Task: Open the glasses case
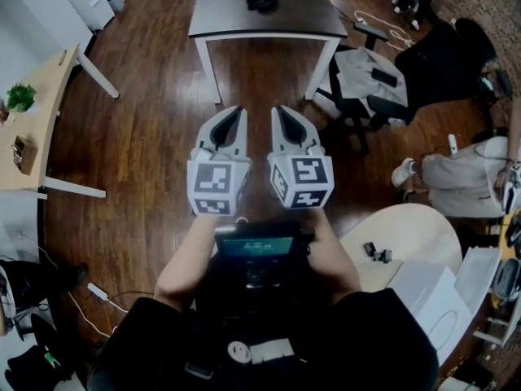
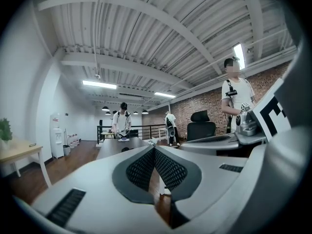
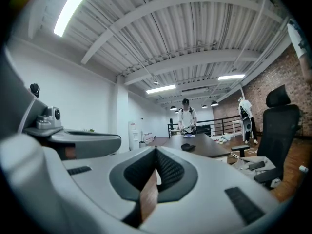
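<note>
Grey left gripper (image 1: pixel 237 111) and right gripper (image 1: pixel 279 109), jaws pressed together empty, well apart from glasses case (image 1: pixel 263 1).

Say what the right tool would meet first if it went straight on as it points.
Most likely the near edge of the dark table. The right tool, shut and empty, points roughly level at it, with nothing in between. Depth is unclear, so it might skim over the tabletop instead.

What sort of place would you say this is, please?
Probably an open-plan office or workshop loft: a long dark table, an office chair, and a brick wall under a ribbed ceiling.
</note>
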`<action>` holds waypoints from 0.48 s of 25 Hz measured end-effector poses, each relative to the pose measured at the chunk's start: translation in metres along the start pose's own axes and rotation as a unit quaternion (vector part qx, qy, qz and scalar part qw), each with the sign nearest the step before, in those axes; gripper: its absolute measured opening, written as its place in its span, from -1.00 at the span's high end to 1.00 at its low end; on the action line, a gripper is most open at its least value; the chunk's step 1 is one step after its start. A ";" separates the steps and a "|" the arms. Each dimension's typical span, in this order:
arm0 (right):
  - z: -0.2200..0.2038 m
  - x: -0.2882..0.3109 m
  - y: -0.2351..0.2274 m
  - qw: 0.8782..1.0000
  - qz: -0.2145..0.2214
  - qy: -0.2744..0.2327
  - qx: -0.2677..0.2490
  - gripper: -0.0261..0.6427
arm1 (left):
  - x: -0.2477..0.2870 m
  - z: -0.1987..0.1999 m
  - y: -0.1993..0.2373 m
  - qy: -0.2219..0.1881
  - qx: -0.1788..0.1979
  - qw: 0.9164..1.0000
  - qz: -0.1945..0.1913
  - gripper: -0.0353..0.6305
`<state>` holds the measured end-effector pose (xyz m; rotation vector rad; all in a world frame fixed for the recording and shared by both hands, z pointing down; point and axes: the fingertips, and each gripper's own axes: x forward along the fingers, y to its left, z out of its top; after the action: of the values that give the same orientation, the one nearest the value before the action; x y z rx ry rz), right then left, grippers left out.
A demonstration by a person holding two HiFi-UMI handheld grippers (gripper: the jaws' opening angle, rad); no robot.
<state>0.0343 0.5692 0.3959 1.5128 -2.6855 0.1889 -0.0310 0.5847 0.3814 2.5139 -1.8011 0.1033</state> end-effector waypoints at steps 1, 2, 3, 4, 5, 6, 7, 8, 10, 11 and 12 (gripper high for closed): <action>0.001 0.000 0.000 1.000 0.001 0.000 -0.001 0.91 | 0.000 0.000 0.000 0.000 0.000 1.000 0.000 0.89; 0.001 0.000 0.000 1.000 0.001 0.000 -0.001 0.91 | -0.001 0.000 0.000 0.000 0.000 1.000 0.001 0.89; 0.002 0.000 0.001 1.000 0.002 0.000 0.000 0.91 | -0.001 0.000 0.001 0.000 -0.001 1.000 0.002 0.89; 0.002 0.000 0.001 1.000 0.002 0.000 0.000 0.91 | -0.002 0.000 0.001 0.000 -0.002 1.000 0.003 0.89; 0.002 0.000 0.001 1.000 0.003 0.000 -0.001 0.91 | -0.002 0.000 0.001 -0.001 -0.003 1.000 0.003 0.89; 0.002 0.000 0.001 1.000 0.003 -0.001 -0.001 0.91 | -0.002 0.001 0.000 -0.001 -0.002 1.000 0.003 0.89; 0.002 -0.001 0.001 1.000 0.003 -0.002 -0.001 0.91 | -0.002 0.001 0.000 -0.002 -0.002 1.000 0.003 0.89; 0.003 -0.001 0.001 1.000 0.003 -0.002 -0.001 0.91 | -0.002 0.002 -0.001 -0.002 -0.001 1.000 0.003 0.89; 0.005 -0.002 0.002 1.000 0.004 -0.005 -0.001 0.91 | -0.003 0.005 -0.003 -0.003 0.000 1.000 0.003 0.89; 0.005 -0.002 0.002 1.000 0.006 -0.006 0.000 0.91 | -0.004 0.006 -0.003 -0.004 0.001 1.000 0.004 0.89; 0.006 -0.002 0.003 1.000 0.007 -0.007 0.000 0.91 | -0.004 0.007 -0.003 -0.005 0.001 1.000 0.005 0.89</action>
<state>0.0335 0.5717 0.3892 1.5017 -2.7067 0.1800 -0.0294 0.5888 0.3744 2.5121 -1.8179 0.0924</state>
